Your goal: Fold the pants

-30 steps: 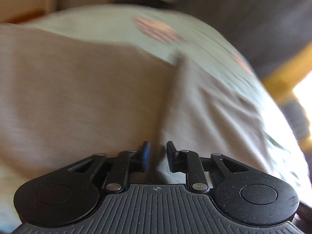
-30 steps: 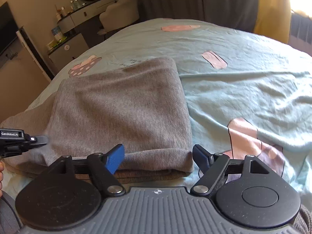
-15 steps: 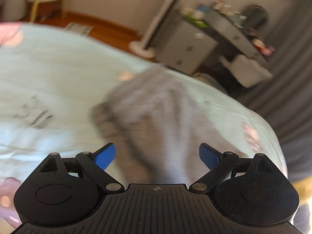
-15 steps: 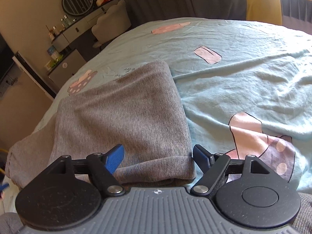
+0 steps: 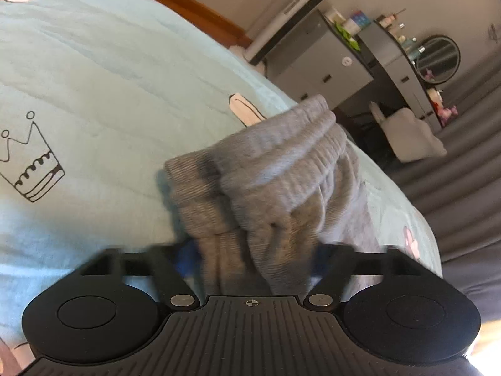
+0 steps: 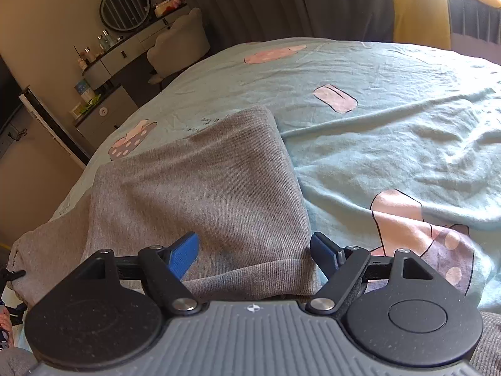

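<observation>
The left tongs [image 5: 253, 258] sit at the waistband end of the grey pants [image 5: 272, 188], with a thick bunch of the fabric between the two blue pads. Those jaws have just been closing, and the cloth fills the gap from pad to pad, though the pads are blurred and mostly hidden by the fabric, so I cannot tell whether they press on it. The ribbed elastic band rises in a hump just beyond the fingers, lifted off the pale blue bedsheet [image 5: 94, 94].

The right tongs [image 6: 255, 253] stand wide apart over the near folded edge of the pants [image 6: 200, 188]. The left pad lies over the cloth and the right pad sits just off the fold's right-hand corner; neither pinches anything.

From that side the pants lie flat as a folded grey rectangle on the left part of the bedsheet [image 6: 391, 131], the long edge running away toward the far side, with a looser end trailing to the near left. Pink mushroom prints dot the sheet to the right. Beyond the bed, on the far left, stand a dressing table [image 6: 131, 53] with a round mirror [image 6: 125, 7] and a pale chair [image 6: 180, 45], with dark curtains [image 6: 281, 3] behind.
</observation>
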